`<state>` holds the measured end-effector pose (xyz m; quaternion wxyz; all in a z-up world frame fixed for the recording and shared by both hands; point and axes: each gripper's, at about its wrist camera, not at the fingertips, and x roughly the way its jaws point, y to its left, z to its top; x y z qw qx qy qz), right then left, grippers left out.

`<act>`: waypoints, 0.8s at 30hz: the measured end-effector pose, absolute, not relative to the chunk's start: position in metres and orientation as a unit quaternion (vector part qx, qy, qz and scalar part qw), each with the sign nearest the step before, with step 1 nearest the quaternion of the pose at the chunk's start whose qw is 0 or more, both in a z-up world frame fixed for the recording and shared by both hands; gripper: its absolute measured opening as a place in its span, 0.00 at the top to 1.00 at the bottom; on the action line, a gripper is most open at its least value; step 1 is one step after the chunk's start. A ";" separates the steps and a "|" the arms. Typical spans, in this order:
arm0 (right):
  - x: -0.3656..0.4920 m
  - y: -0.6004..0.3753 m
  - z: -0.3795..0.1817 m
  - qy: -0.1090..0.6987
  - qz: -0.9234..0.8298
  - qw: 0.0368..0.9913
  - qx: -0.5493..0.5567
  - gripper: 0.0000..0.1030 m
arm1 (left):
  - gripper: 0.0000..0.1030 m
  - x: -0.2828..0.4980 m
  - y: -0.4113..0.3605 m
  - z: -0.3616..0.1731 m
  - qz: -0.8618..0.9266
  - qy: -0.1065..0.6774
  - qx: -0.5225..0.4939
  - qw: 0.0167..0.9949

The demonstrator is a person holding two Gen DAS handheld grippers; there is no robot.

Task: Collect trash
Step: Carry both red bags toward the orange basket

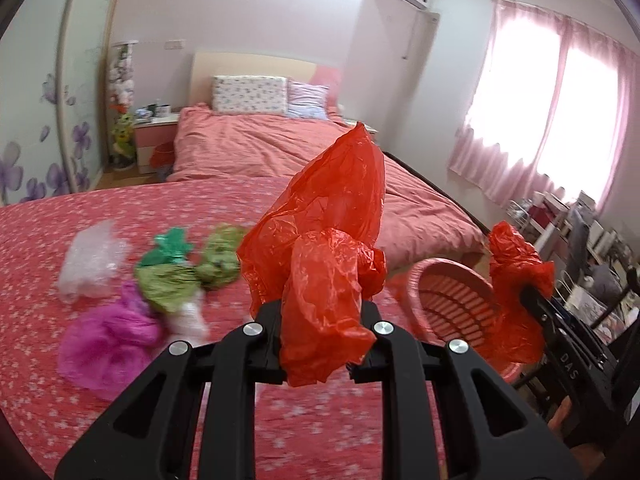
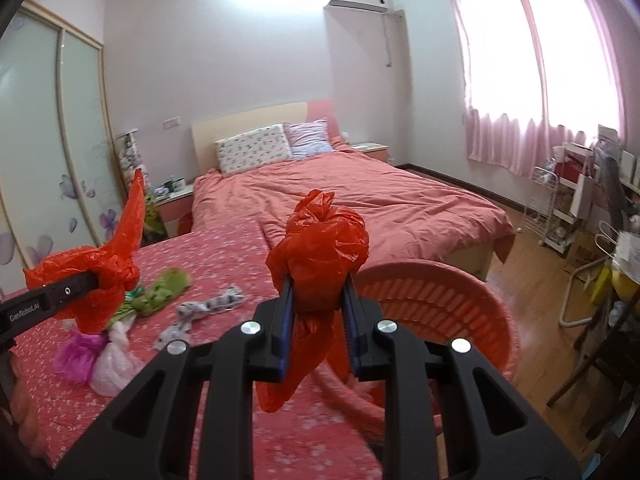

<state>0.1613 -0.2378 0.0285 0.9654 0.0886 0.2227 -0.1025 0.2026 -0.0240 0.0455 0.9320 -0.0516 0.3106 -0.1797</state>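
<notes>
the pink basket (image 2: 432,300) stands at the right edge of the flowered cloth (image 1: 120,392), its slatted inside showing nothing in the part that can be seen; its near side is cut off behind the gripper frames. the left gripper (image 1: 320,320) has its fingers pinched on a crumpled red bag (image 1: 332,220) held up above the cloth, and the right gripper (image 2: 318,308) has its fingers clamped on a second red bag (image 2: 320,240) just beside the basket rim. left of them, more trash lies on the cloth: a clear bag (image 1: 94,256), green bags (image 1: 180,272), a purple bag (image 1: 108,336), and a patterned scrap (image 2: 208,308). these are blurred. the bed (image 2: 360,196) lies behind.
</notes>
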 end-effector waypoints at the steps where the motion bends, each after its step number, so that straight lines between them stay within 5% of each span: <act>1: 0.160 -0.243 0.028 0.222 -0.107 0.965 0.091 0.78 | 0.81 0.201 -0.031 0.045 -0.186 0.310 -0.050 0.931; 24: 0.151 -0.334 -0.007 0.232 -0.174 0.946 0.142 0.78 | 0.81 0.200 -0.157 0.017 -0.303 0.333 -0.025 0.892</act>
